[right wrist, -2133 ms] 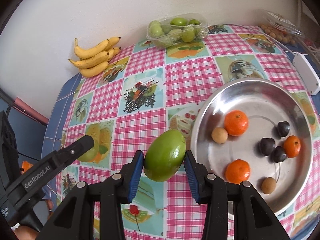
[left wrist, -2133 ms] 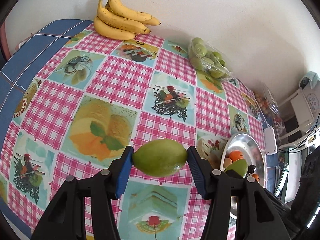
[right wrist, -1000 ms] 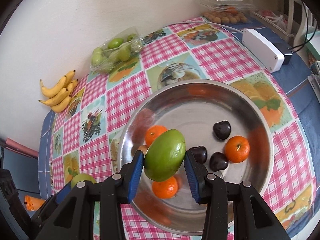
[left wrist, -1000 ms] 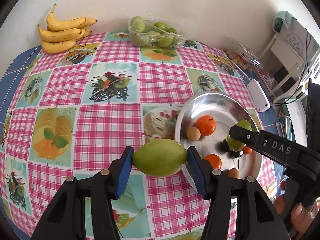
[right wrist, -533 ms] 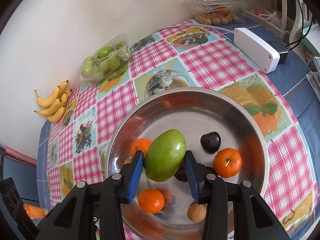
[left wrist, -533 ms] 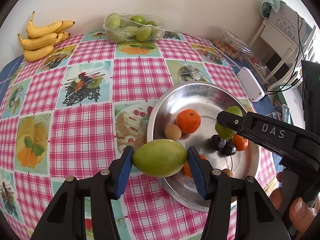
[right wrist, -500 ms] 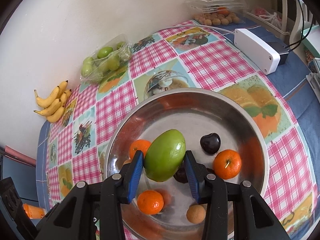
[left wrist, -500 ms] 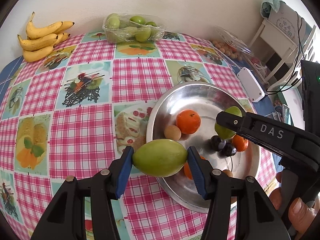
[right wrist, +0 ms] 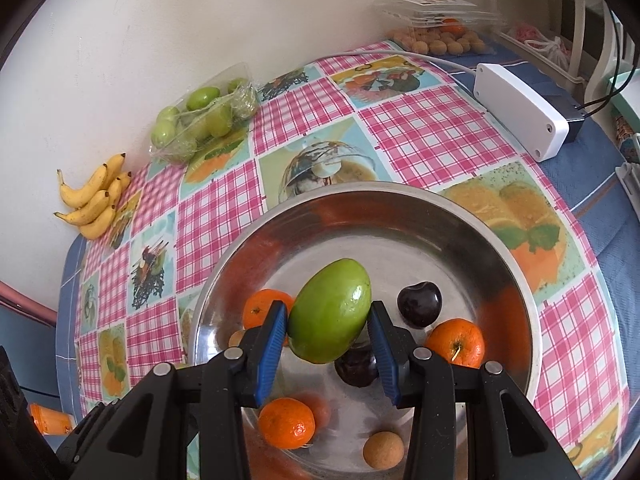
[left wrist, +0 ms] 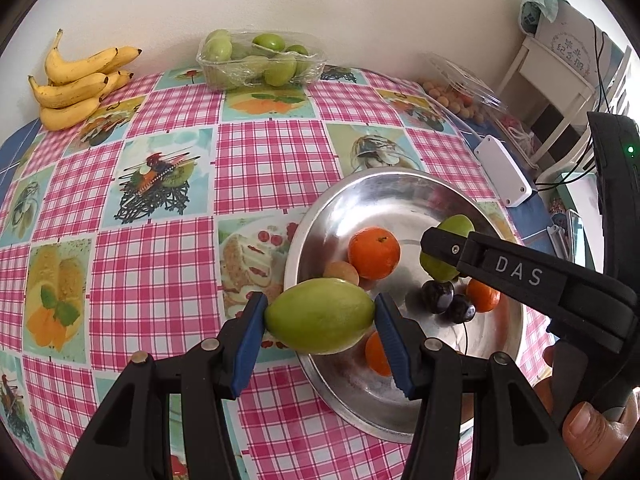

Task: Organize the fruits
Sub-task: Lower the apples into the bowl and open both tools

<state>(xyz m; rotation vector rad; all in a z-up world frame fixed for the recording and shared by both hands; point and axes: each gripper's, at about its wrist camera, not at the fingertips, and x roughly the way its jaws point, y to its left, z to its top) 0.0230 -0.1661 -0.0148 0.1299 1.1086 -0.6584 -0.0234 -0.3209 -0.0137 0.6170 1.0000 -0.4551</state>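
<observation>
Now both mangoes (left wrist: 320,316) over bowl (left wrist: 320,216)

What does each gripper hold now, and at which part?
The left gripper holds a green mango at its two ends. The right gripper holds another green mango by its sides.

table (left wrist: 256,168) under pink-check cloth with food-picture squares; blue cloth shows at edges; on it: steel bowl (right wrist: 516,280) near front right; banana bunch (left wrist: 76,80) far left by wall; clear punnet of green fruit (left wrist: 260,60) at back; white box (right wrist: 520,110) with cable at right; clear tray of small brown fruit (right wrist: 436,42) far right corner
</observation>
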